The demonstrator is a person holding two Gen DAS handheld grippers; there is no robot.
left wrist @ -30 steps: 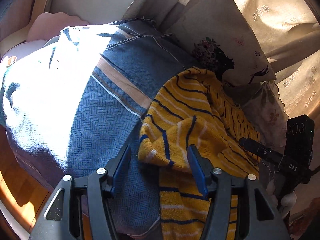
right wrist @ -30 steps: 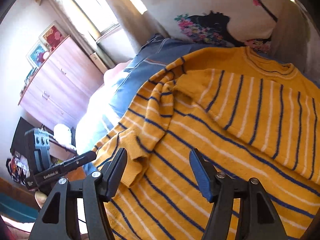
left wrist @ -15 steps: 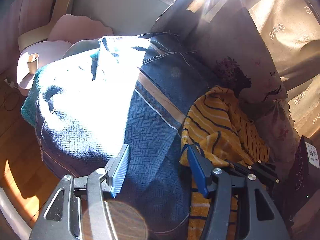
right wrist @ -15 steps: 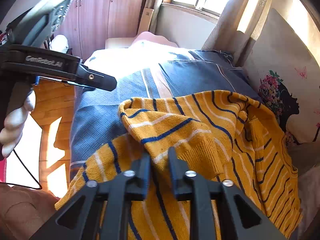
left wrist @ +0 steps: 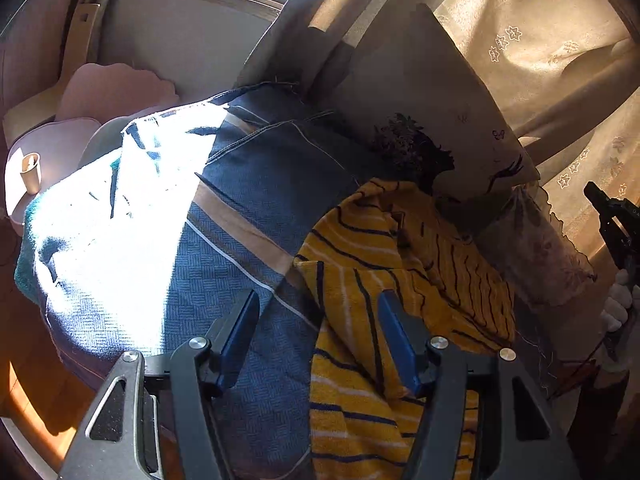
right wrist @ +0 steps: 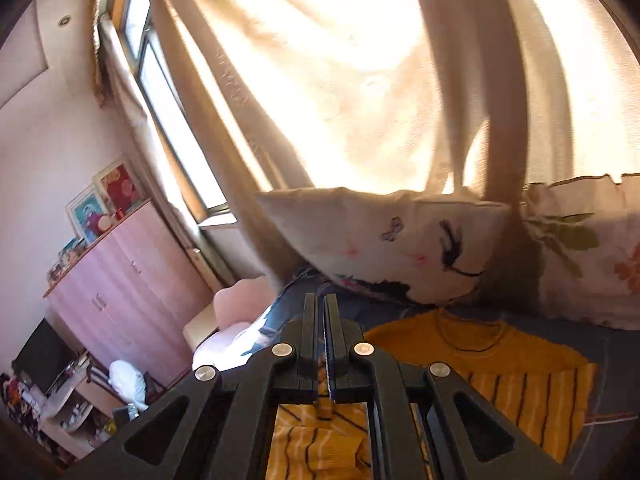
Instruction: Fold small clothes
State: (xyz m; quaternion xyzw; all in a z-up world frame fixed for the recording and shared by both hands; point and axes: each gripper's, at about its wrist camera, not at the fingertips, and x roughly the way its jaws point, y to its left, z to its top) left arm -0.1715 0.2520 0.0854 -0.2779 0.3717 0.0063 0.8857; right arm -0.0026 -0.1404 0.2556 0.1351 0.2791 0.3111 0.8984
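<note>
Sweater (left wrist: 400,280) is lying on the bed (left wrist: 240,280) by the pillow (right wrist: 400,240); right gripper (right wrist: 325,320) is seemingly pinching its fabric, which could slip free, while left gripper (left wrist: 316,332) is opening, empty.

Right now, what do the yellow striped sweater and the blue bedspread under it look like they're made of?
Yellow striped sweater: looks like soft matte knit, wool or acrylic; it drapes in thick folds and has a ribbed neckline.
Blue bedspread: looks like matte woven cotton, judging by its basket-weave texture.
</note>
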